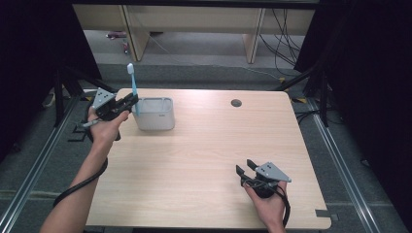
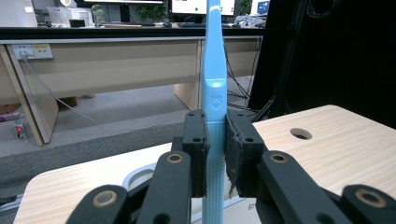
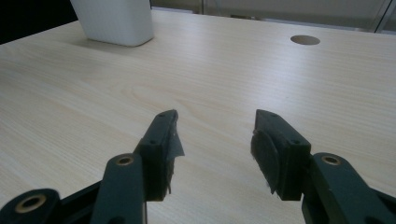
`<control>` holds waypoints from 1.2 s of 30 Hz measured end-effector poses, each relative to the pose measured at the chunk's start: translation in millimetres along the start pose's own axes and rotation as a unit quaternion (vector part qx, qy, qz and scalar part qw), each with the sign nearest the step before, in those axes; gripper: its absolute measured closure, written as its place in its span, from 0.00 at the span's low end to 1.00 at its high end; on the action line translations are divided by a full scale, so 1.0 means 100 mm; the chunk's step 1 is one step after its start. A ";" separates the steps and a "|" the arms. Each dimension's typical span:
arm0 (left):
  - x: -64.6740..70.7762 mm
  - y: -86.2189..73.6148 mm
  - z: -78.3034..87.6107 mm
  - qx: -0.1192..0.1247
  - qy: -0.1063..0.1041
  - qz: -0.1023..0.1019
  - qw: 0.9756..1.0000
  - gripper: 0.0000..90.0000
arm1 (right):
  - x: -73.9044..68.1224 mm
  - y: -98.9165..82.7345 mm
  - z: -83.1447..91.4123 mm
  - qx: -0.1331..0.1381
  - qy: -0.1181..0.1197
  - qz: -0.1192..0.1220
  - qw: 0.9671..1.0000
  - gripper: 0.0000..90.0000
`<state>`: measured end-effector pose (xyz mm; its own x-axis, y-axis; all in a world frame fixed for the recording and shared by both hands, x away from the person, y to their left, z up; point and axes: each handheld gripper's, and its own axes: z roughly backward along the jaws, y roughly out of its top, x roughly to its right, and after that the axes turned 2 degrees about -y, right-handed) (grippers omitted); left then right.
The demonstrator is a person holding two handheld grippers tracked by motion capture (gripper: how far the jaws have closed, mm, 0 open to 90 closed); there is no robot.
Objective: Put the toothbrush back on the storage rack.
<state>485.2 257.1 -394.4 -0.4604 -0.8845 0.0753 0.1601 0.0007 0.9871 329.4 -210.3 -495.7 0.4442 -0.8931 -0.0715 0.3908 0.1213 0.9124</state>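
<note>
DESK: What is the central object, and where does it sit in the frame?

PHOTOGRAPHER: A light blue toothbrush [image 1: 132, 87], upright at the upper left of the high view, head at the top. Its lower end drops inside the near-left corner of a white square-sided holder [image 1: 154, 114] standing at the table's far-left area.

DESK: Who or what has hold of it?

PHOTOGRAPHER: The left gripper [image 1: 127, 103], held in the person's left hand [image 1: 104, 128]. In the left gripper view the two black jaws are pinched against the handle [image 2: 215, 135] from either side, the brush rising straight up the middle of the frame and running off the top edge. The holder's pale rim [image 2: 140, 175] peeks out low in the frame behind the jaws.

DESK: And the other hand?

PHOTOGRAPHER: The right gripper [image 1: 246, 166] rests low at the lower right of the high view, well apart from the holder, in the person's right hand [image 1: 267, 204]. Its jaws stand spread with bare wood between them; the right gripper view shows the gap [image 3: 215, 140] clearly, the holder [image 3: 114, 21] at the upper left of that frame.

DESK: Setting?

PHOTOGRAPHER: A pale wood-grain table [image 1: 204, 165] with a round cable hole [image 1: 236, 103] near its far edge, upper centre of the high view. Black cable [image 1: 80, 184] trails along the left forearm. Grey floor and light wooden desks lie beyond
</note>
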 end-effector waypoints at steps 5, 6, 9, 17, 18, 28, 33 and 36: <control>-0.02 0.03 -0.01 0.010 0.002 0.002 1.000 0.87 | 0.00 0.00 0.00 -0.001 0.000 0.001 1.000 0.56; -0.03 0.03 -0.02 0.012 0.002 0.001 1.000 0.87 | 0.00 0.00 0.00 0.001 -0.001 0.003 1.000 0.56; -0.03 0.05 -0.03 0.013 0.004 -0.001 1.000 0.87 | 0.01 -0.01 -0.01 0.003 -0.002 0.007 1.000 0.56; -0.04 0.09 -0.07 0.018 0.008 -0.004 1.000 0.87 | 0.00 0.00 0.00 0.000 0.000 0.001 1.000 0.56; -0.05 0.10 -0.08 0.018 0.008 -0.005 1.000 0.87 | 0.00 0.00 0.00 0.000 0.000 0.001 1.000 0.56; -0.09 0.12 -0.15 0.015 0.016 -0.004 1.000 0.87 | 0.02 0.00 -0.01 0.002 -0.002 0.012 1.000 0.56; -0.13 0.09 -0.20 0.009 0.022 -0.002 1.000 0.87 | 0.03 -0.01 -0.03 0.010 0.000 0.019 1.000 0.56; -0.16 0.07 -0.22 0.006 0.024 -0.001 1.000 0.87 | 0.03 -0.01 -0.01 0.005 -0.003 0.016 1.000 0.56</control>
<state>512.5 260.8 -391.3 -0.4183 -0.9059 0.0669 0.1484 0.0045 0.9889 331.3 -212.1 -497.1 0.4518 -0.8912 -0.0402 0.3692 0.1457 0.9178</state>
